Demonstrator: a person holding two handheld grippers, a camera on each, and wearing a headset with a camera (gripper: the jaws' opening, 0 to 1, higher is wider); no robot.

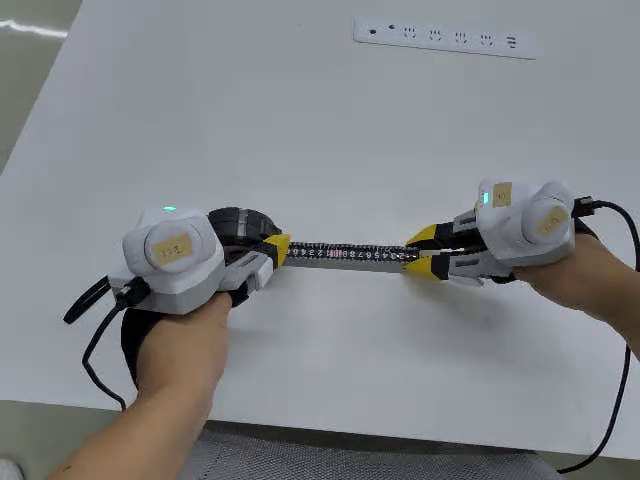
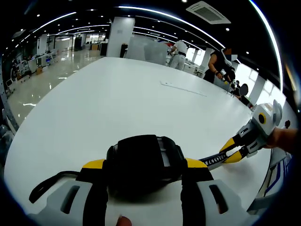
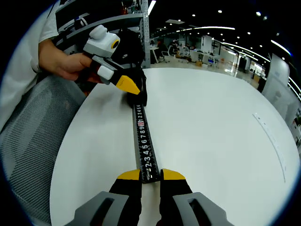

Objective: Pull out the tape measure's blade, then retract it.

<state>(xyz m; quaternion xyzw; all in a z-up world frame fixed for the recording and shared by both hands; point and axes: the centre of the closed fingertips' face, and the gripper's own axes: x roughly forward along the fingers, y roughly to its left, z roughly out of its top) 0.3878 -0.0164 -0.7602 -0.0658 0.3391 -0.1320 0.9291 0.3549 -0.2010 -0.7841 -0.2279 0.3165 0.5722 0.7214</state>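
The tape measure is sitting at 9 o'clock of the head view's middle, its black case clamped between the jaws of the left tongs. Whether it is resting on the desk or hanging just over it, I cannot tell. Its blade is running out toward 3 o'clock, where the right tongs are pinching its tip, jaws nearly together.

The pull-out is looking well underway, perhaps finished, since the blade is spanning the gap between the two tongs. All of the retracting is left to do.

The white desk is lying bare around them, with a power strip at 1 o'clock, well apart. A mesh chair is standing at the near edge. Beyond, a large hall is showing ceiling lights, shelving and a glossy floor, with people standing past the desk's far side.
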